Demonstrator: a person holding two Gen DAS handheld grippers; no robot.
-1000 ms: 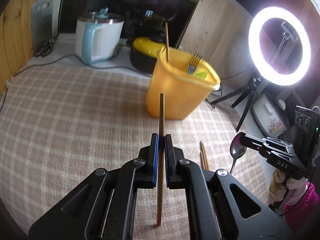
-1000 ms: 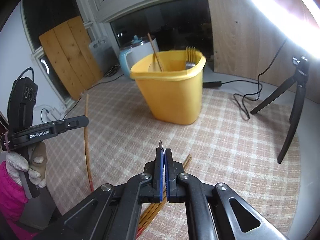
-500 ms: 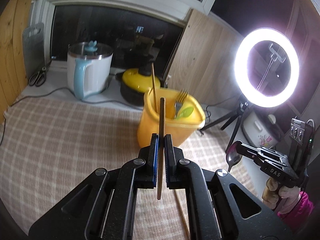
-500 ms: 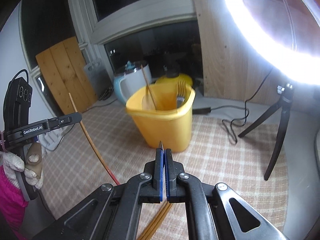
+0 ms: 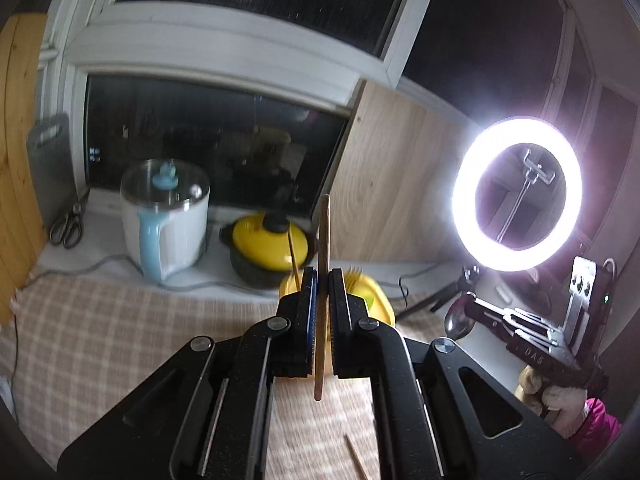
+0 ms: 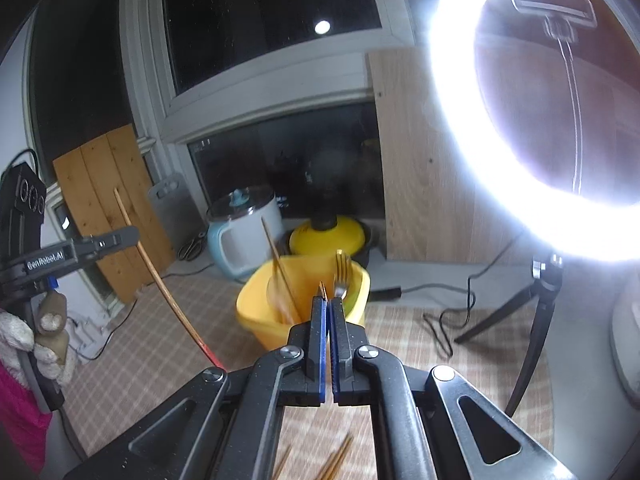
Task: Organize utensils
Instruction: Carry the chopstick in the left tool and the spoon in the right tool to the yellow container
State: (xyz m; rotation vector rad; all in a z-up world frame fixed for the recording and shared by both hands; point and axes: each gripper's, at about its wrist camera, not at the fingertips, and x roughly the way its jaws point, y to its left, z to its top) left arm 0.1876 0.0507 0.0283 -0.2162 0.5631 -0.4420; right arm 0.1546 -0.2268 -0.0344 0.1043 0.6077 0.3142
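My left gripper point(image 5: 322, 276) is shut on a wooden chopstick point(image 5: 324, 232) that stands nearly upright between the pads, above the table. It also shows in the right wrist view, left gripper point(image 6: 128, 236) with the chopstick point(image 6: 168, 292) slanting down. My right gripper point(image 6: 327, 304) is shut on a metal spoon point(image 6: 322, 290), seen edge-on; in the left wrist view the spoon's bowl point(image 5: 458, 320) hangs from the right gripper point(image 5: 474, 304). The yellow bin point(image 6: 256, 320) stands ahead of and below both grippers, holding a fork point(image 6: 342, 268) and a chopstick point(image 6: 278, 260).
Loose chopsticks point(image 6: 336, 460) lie on the chequered tablecloth point(image 5: 100, 340) near me. A white kettle point(image 5: 164, 224), a yellow pot point(image 5: 272, 244) and scissors point(image 5: 66, 224) line the windowsill. A ring light point(image 5: 516, 192) on a tripod point(image 6: 532, 320) stands at the right, cable trailing.
Both grippers have risen with their loads and tipped up. The yellow bin has sunk in both views and now sits partly behind the fingers. Both grips are unchanged.
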